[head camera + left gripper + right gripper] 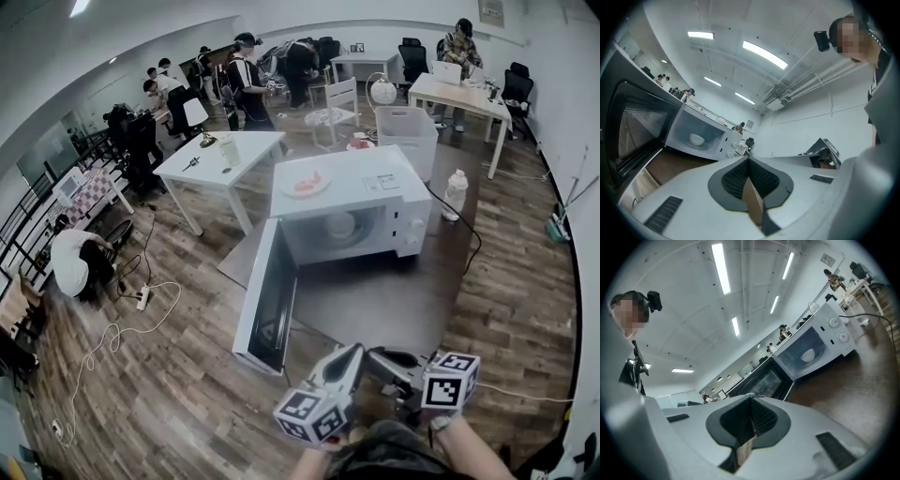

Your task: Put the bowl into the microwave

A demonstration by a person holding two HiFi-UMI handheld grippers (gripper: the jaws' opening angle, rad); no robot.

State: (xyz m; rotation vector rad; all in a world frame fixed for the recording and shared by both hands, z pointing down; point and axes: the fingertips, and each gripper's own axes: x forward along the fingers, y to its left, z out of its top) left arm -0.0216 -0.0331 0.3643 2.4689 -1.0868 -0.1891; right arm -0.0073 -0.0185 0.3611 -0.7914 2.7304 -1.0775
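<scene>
Bowl (339, 225) inside microwave (375, 183); door (267, 300) swung wide at left. Open surface (375, 300) in front. Left gripper (749, 161) and right gripper (751, 401) at the near edge, fingers clenched on nothing.

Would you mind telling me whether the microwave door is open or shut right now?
Open. The door stands swung out at the left of the microwave, and the white bowl shows inside the cavity.
</scene>
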